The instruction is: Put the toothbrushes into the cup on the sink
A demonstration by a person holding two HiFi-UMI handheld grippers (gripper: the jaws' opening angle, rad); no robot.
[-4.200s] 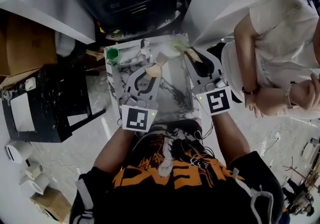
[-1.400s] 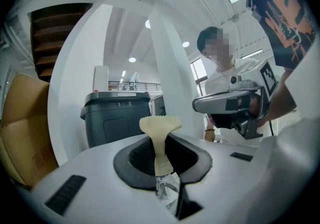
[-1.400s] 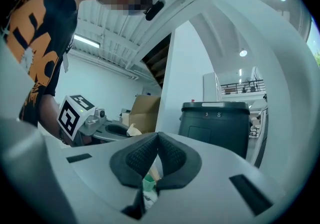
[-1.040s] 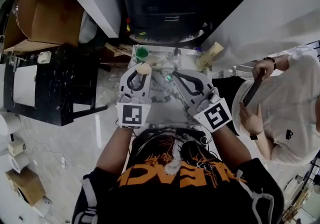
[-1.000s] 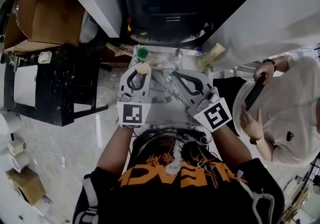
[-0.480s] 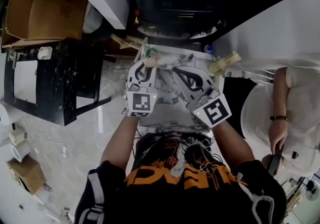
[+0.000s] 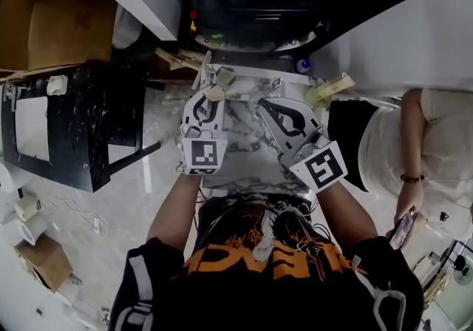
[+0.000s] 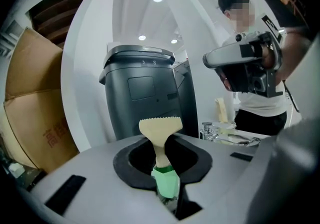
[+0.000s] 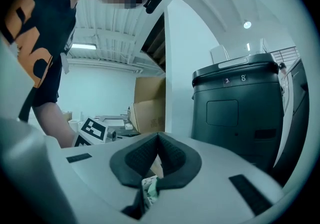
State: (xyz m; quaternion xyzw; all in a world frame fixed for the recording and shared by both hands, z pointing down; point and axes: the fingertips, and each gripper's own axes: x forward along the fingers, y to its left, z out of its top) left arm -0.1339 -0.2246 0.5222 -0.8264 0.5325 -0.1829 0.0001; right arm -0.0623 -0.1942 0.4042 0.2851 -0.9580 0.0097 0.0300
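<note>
My left gripper (image 7: pixel 209 99) is shut on a beige toothbrush (image 7: pixel 214 92) near the sink's back left corner. In the left gripper view its flat scalloped end (image 8: pixel 160 127) stands up past the fingertips. The green cup (image 8: pixel 166 182) shows straight below through the gap between the jaws. My right gripper (image 7: pixel 267 109) hovers over the marble sink (image 7: pixel 240 154) to the right, jaws shut with nothing between them (image 9: pixel 158 138). A small green-and-white bit (image 9: pixel 150 188) shows beneath them; what it is I cannot tell.
A chrome faucet (image 7: pixel 275 86) stands at the sink's back edge, with a pale beige object (image 7: pixel 330 89) right of it. A dark grey bin (image 8: pixel 140 93) rises behind the sink. A black stand (image 7: pixel 74 123) and a cardboard box (image 7: pixel 59 19) are left; a person in white (image 7: pixel 414 145) is right.
Both grippers have come down toward the sink, the left keeping its hold on the toothbrush. The person in white has shifted at the right edge.
</note>
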